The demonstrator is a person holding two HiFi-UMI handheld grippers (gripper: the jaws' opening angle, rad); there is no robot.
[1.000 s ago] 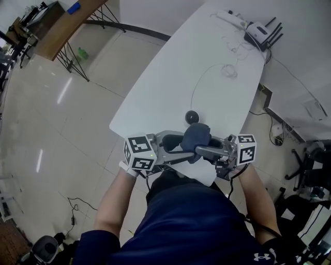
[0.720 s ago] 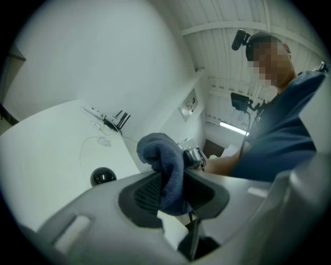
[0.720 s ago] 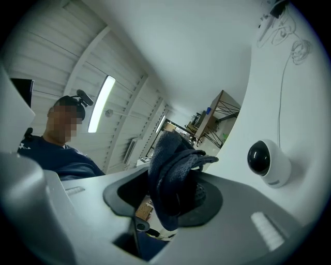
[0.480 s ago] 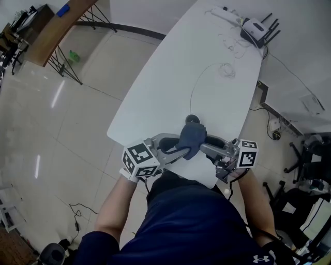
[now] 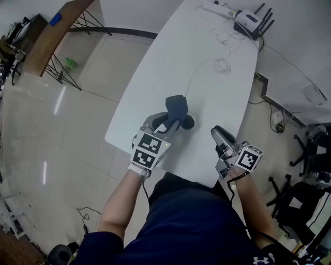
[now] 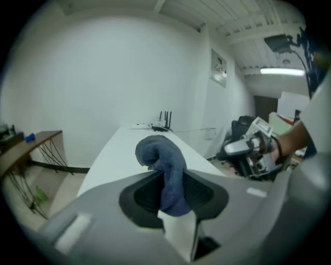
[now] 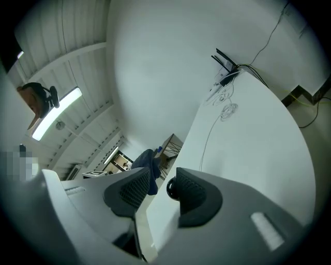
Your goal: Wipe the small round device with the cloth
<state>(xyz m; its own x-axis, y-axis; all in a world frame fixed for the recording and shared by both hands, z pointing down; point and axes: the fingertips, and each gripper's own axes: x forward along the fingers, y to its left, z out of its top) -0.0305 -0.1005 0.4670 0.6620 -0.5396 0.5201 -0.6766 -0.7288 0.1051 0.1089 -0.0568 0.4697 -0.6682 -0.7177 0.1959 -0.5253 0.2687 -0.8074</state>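
A dark blue cloth hangs bunched from my left gripper, which is shut on it; in the left gripper view the cloth fills the gap between the jaws. The cloth rests against the small round black device on the white table. My right gripper is to the right, near the table's front edge, apart from both. Its jaws are closing with nothing between them. In the right gripper view the device shows past the right jaw and the cloth beyond the left one.
A thin white cable runs from the device up the table to a coil. A router with antennas and a power strip lie at the far end. The tiled floor drops off to the left.
The cloth was held between both grippers at the table's front edge. Now only the left holds it and has carried it forward onto the device. The right has let go and drawn away rightward.
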